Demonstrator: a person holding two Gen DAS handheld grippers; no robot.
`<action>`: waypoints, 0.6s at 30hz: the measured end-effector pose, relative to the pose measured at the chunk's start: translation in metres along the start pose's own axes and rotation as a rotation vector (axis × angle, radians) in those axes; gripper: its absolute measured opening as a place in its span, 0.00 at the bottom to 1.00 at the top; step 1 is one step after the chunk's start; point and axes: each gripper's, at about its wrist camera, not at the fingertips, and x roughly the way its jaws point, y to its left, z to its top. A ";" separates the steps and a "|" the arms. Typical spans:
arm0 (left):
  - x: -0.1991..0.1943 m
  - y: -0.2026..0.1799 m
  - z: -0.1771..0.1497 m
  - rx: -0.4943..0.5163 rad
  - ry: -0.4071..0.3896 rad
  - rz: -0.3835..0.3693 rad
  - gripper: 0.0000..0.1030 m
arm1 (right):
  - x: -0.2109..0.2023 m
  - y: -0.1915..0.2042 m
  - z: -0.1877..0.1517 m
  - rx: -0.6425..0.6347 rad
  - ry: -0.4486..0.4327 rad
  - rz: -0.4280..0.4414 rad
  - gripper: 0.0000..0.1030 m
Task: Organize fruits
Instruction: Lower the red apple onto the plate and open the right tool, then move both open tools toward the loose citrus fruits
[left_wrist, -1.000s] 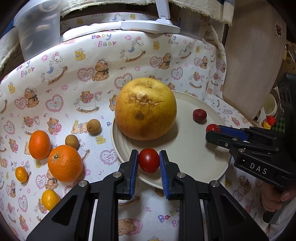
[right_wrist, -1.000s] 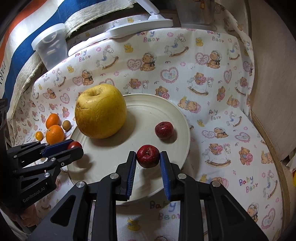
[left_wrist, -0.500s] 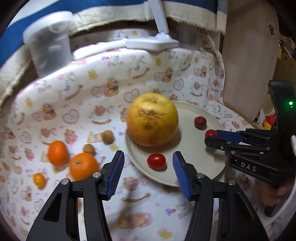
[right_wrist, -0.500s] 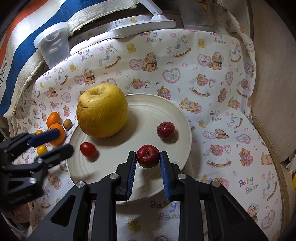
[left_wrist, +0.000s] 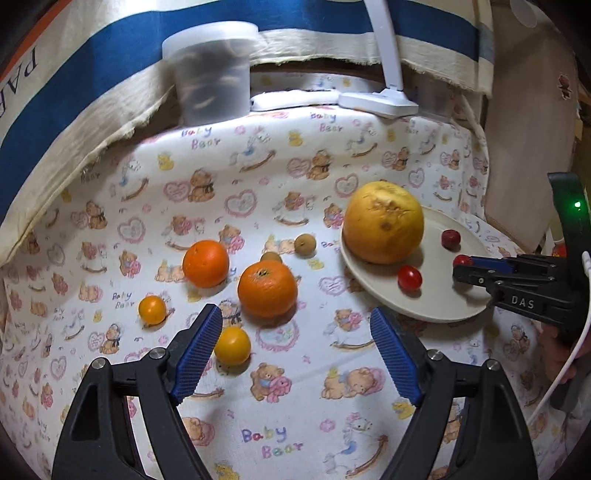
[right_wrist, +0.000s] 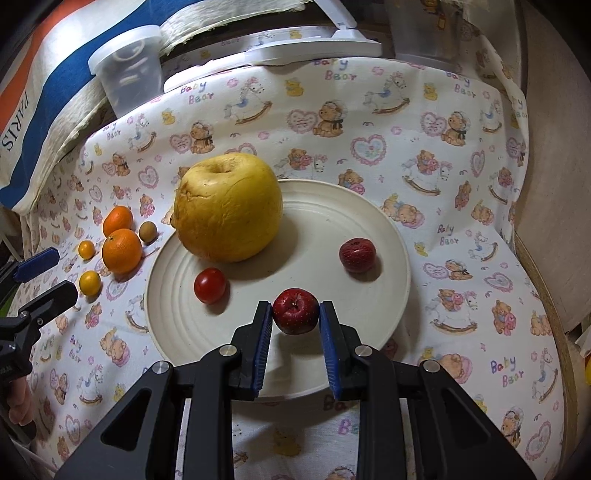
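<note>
My left gripper (left_wrist: 295, 325) hangs over the cloth with its jaws opening and nothing between them. Just beyond it lie two oranges (left_wrist: 267, 290), two small yellow tomatoes (left_wrist: 232, 345) and two brown longans (left_wrist: 305, 243). On the cream plate (right_wrist: 388, 236) rest a big yellow citrus (right_wrist: 229, 206), a red cherry tomato (right_wrist: 209, 285) and a small red apple (right_wrist: 357, 254). My right gripper (right_wrist: 295, 314) is shut on another small red apple (right_wrist: 295, 308) just above the plate's near edge. The left gripper (right_wrist: 61, 275) shows at the right wrist view's left edge.
A teddy-bear print cloth (left_wrist: 295, 406) covers the table. At the back stand a lidded plastic tub (left_wrist: 210, 74) and a white lamp base (left_wrist: 376, 99), under a blue-striped cloth (left_wrist: 74, 92). A wooden board (left_wrist: 528, 129) leans at the right.
My left gripper let go of the cherry tomato on the plate, opened wide and drew back to the left, over by the oranges. The right gripper kept still with its apple.
</note>
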 end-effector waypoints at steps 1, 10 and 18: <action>0.001 0.000 0.000 0.004 0.000 0.002 0.79 | 0.000 0.000 0.000 0.002 -0.001 -0.002 0.26; -0.005 0.003 -0.002 -0.007 -0.017 -0.003 0.79 | -0.012 -0.013 0.003 0.072 -0.105 -0.062 0.77; -0.017 0.014 0.002 -0.037 -0.057 0.023 0.79 | -0.044 -0.024 0.006 0.138 -0.268 -0.097 0.88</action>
